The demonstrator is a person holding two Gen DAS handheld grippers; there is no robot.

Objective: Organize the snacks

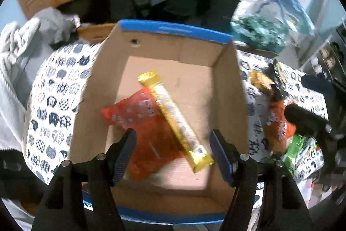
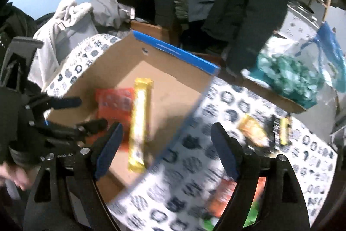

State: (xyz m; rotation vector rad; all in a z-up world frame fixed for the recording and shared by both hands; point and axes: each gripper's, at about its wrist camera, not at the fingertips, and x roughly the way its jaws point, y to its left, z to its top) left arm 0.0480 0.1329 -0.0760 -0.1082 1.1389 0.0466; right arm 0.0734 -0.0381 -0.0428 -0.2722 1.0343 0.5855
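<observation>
Sorting snacks into a box (image 1: 225, 83), with both hand-held grippers spread wide and carrying nothing.

A gold bar (image 1: 175, 120) lies across a red packet (image 1: 140, 122) on the box floor, under the left hand-held gripper (image 1: 173, 155). The right hand-held gripper (image 2: 166, 151) hangs over the box's near wall, the surface (image 2: 237, 105) beyond. More snacks (image 2: 253, 129) wait there, near its edge; a hurried reach might knock them off or snag the patterned cloth. Blur leaves all wrapper print unreadable.
</observation>
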